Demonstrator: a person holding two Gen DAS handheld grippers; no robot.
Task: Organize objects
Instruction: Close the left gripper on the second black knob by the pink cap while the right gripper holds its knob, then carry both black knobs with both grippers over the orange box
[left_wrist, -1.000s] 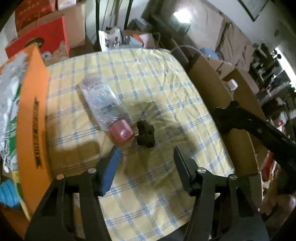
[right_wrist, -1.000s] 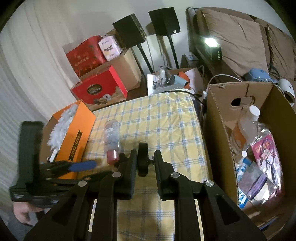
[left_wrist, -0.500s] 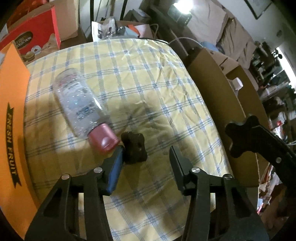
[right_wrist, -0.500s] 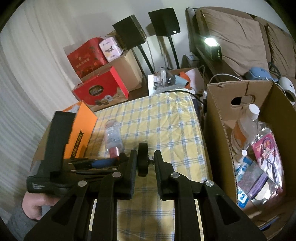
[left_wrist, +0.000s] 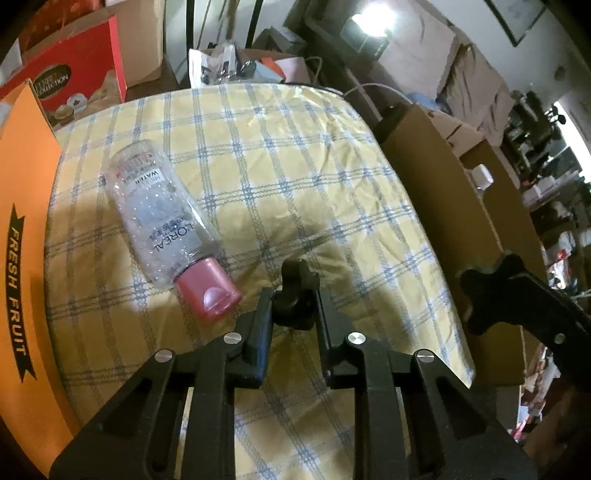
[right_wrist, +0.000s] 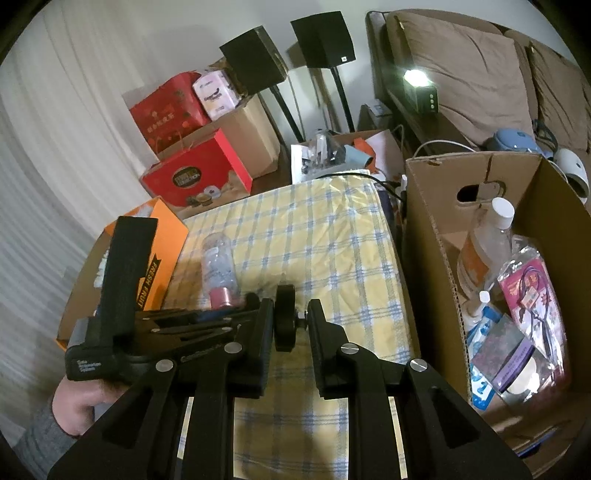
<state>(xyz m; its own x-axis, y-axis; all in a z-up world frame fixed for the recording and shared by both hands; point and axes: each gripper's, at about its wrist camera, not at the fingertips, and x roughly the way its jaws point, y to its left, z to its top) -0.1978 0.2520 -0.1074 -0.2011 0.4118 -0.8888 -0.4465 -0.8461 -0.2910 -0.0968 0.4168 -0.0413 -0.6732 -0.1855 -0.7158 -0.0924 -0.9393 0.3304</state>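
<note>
A small black star-shaped plastic knob (left_wrist: 297, 295) sits on the yellow-and-blue checked cloth (left_wrist: 295, 177) that covers the counter, near its front edge, and the left gripper (left_wrist: 293, 314) has it clamped — its jaws have just been closing and now press on the knob from both sides. Just to the knob's left lies a clear plastic bottle with a pink cap (left_wrist: 166, 225), on its side, cap toward the near edge and close to the left jaw. Further left stands an orange cardboard box printed "FRESH FRUIT" (left_wrist: 22, 258).

The right gripper (right_wrist: 291, 317) hovers over the near right part of the cloth with its jaws narrow, holding a second black knob with a short bolt (right_wrist: 285, 317) between them. A hand (right_wrist: 79, 402) grips the left tool's handle at the lower left of the right wrist view.

To the right of the counter stands an open brown cardboard box (right_wrist: 428, 236) holding bottles and packets — among them a clear bottle with a white cap (right_wrist: 487, 251).
</note>
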